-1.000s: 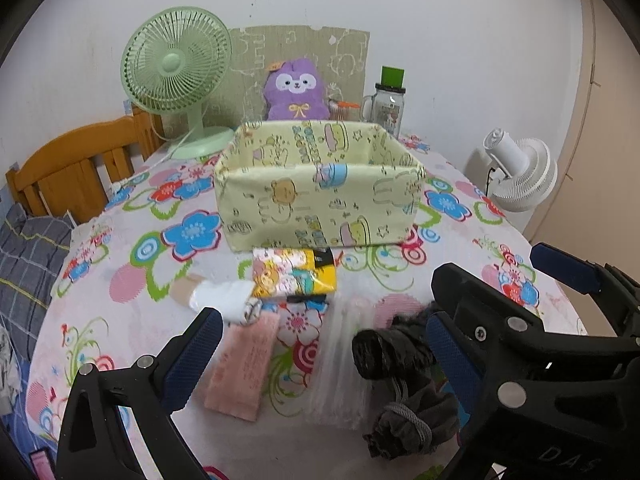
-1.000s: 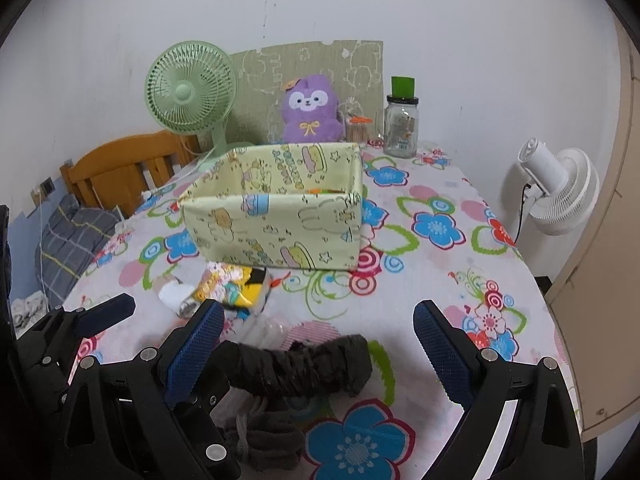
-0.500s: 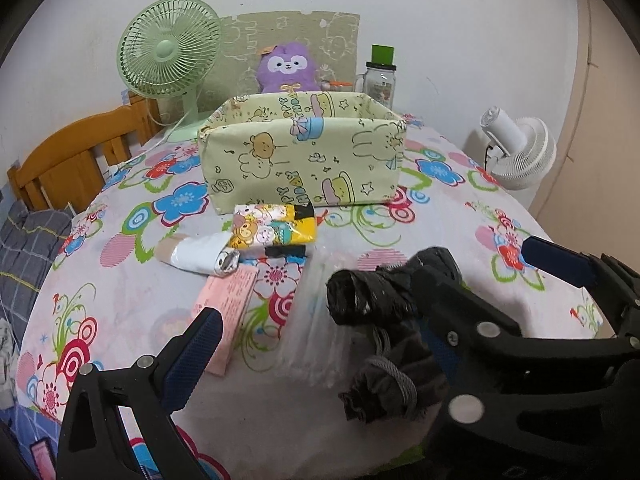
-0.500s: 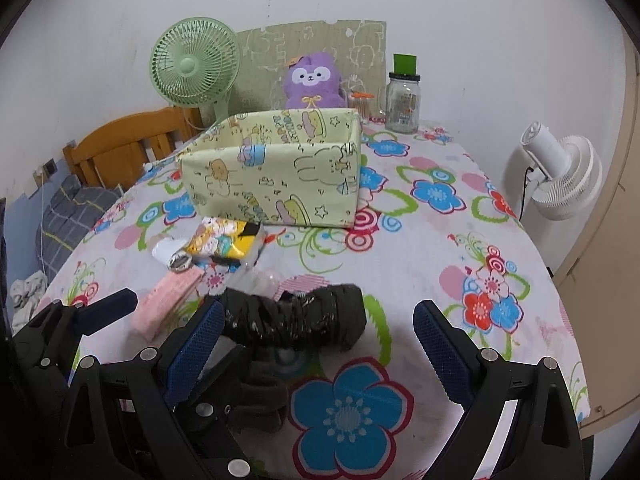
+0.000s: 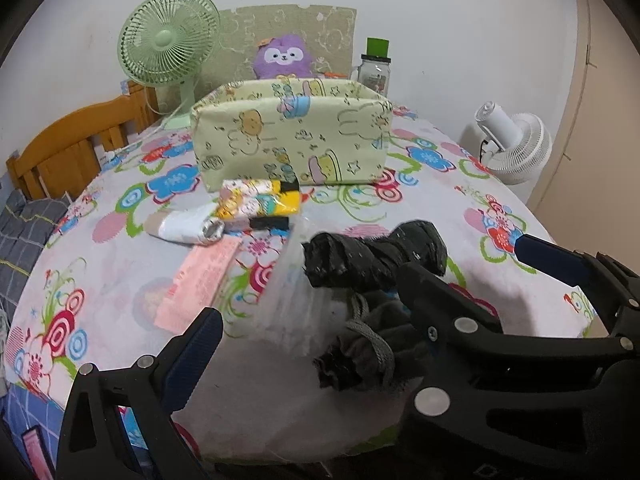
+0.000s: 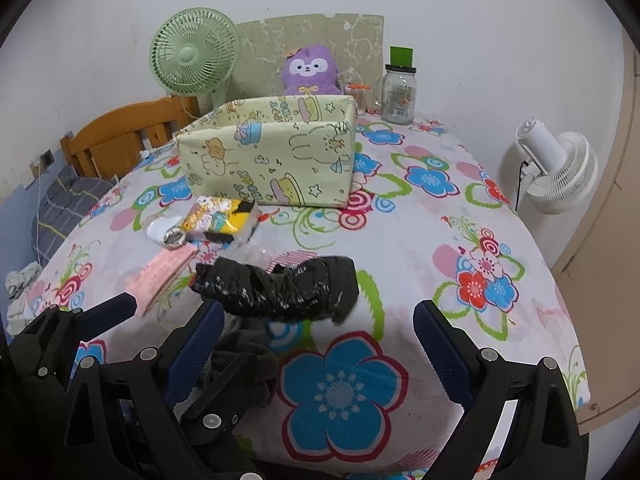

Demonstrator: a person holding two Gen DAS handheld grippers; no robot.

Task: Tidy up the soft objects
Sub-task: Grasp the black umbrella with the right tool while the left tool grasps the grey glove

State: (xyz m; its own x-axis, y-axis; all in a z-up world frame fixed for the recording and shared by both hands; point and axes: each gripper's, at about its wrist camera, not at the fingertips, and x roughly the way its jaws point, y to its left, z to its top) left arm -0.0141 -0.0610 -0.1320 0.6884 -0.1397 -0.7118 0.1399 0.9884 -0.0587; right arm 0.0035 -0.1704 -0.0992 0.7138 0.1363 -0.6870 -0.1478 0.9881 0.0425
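A black crinkled plastic roll (image 5: 372, 256) (image 6: 280, 288) lies on the flowered tablecloth, and a grey drawstring pouch (image 5: 360, 352) (image 6: 244, 364) sits just in front of it. My left gripper (image 5: 308, 296) is open, with the pouch against its right finger. My right gripper (image 6: 318, 308) is open too, just short of the roll, with nothing between its fingers. A yellow-green fabric box (image 5: 292, 140) (image 6: 272, 160) stands further back. In front of the box lie a yellow printed pack (image 5: 260, 200), a white tube (image 5: 188, 228), a pink packet (image 5: 200, 280) and a clear bag (image 5: 296, 292).
At the back stand a purple plush (image 6: 310, 70), a green fan (image 6: 192, 54) and a glass jar (image 6: 398, 94). A white fan (image 6: 560, 164) is off the table's right side and a wooden headboard (image 5: 68, 144) is on the left. The table's near edge lies just under both grippers.
Both grippers have drawn back toward the near table edge and dropped lower, so the roll and box lie further ahead. Both stay open and nothing on the table has moved.
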